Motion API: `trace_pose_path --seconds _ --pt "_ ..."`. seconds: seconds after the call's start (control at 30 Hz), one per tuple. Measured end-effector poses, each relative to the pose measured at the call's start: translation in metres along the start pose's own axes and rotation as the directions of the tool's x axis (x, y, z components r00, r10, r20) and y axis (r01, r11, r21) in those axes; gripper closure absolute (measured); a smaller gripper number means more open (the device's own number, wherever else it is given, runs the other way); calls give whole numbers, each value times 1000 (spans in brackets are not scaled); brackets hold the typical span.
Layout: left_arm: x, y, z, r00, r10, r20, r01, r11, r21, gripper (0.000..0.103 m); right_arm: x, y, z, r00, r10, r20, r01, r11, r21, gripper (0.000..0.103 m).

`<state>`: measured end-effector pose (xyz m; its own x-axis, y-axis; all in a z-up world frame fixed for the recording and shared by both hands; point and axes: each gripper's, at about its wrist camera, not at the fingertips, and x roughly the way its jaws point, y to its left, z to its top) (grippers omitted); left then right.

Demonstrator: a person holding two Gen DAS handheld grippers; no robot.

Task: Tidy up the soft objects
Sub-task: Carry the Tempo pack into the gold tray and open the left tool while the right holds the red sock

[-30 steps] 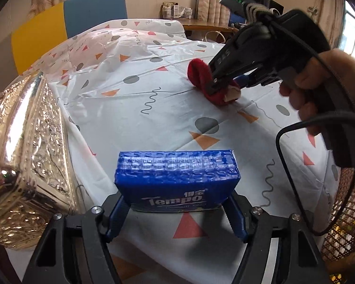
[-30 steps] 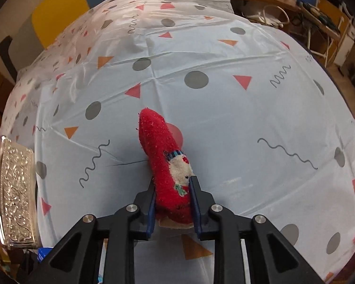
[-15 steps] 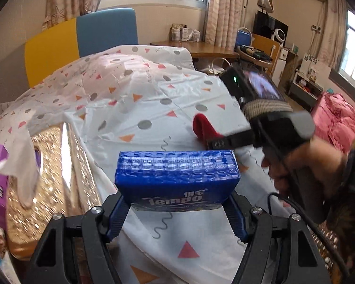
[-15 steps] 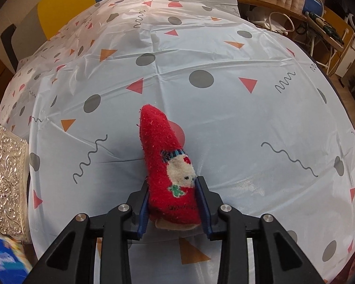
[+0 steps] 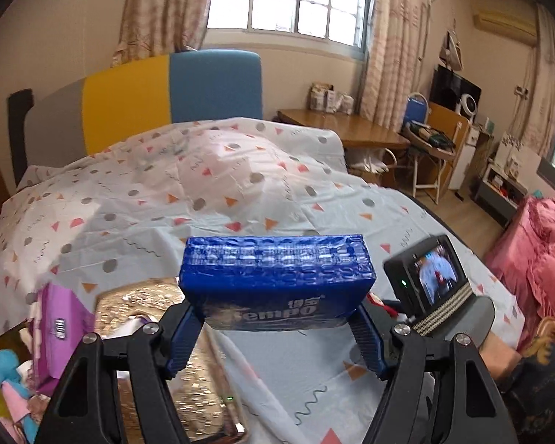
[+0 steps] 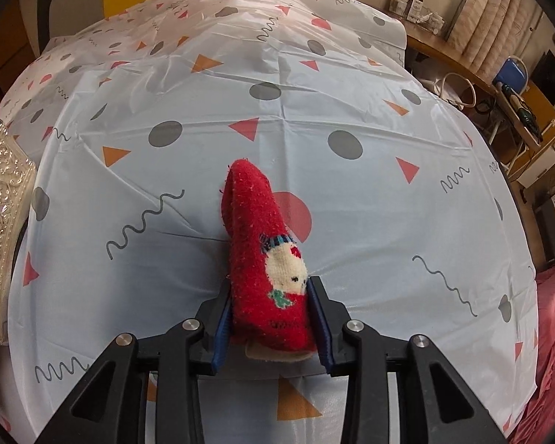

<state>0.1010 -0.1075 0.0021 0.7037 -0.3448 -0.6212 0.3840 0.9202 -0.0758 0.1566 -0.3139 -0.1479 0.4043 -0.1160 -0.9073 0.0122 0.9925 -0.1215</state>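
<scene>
Patterned plastic sheeting with dots and triangles covers the bed under both tools. Left gripper clamps a blue plastic-wrapped tissue pack, lifted clear above an embossed gold storage box; its slick wrap could slide out if tilted. Right gripper brackets a fuzzy red snowman sock lying on the sheet (pads alongside, barely squeezing), so lifting may leave it behind.

Fuzzy red sock, glossy plastic tissue pack, embossed shiny gold box.
</scene>
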Motion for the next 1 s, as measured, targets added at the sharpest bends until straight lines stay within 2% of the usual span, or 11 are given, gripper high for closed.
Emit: trace_pose_path --seconds 0.33,0.47,0.6,0.67,0.77,0.9,1.0 --pt "-48 82 -2 992 113 60 -104 985 -136 30 -1 0 0 1000 0 3 0 1000 8 66" --pt "-71 125 -10 981 181 74 -163 966 -202 30 -2 5 -1 1000 -20 13 21 1000 -18 67" --pt "-93 169 -30 963 264 57 -241 934 -263 30 -3 11 -1 998 -48 27 50 997 -55 67" --pt "-104 190 -44 953 300 37 -276 914 -296 30 -4 14 -1 997 -63 33 65 995 -75 67" --pt "-121 225 -72 936 353 -1 -328 869 -370 30 -4 14 -1 997 -68 35 71 994 -80 67" --pt "-151 274 -118 902 425 -74 -405 775 -486 30 -5 15 -1 997 -68 33 71 994 -77 67" --pt "-171 300 -150 878 463 -119 -449 712 -540 30 -5 17 -2 996 -77 38 80 993 -89 67"
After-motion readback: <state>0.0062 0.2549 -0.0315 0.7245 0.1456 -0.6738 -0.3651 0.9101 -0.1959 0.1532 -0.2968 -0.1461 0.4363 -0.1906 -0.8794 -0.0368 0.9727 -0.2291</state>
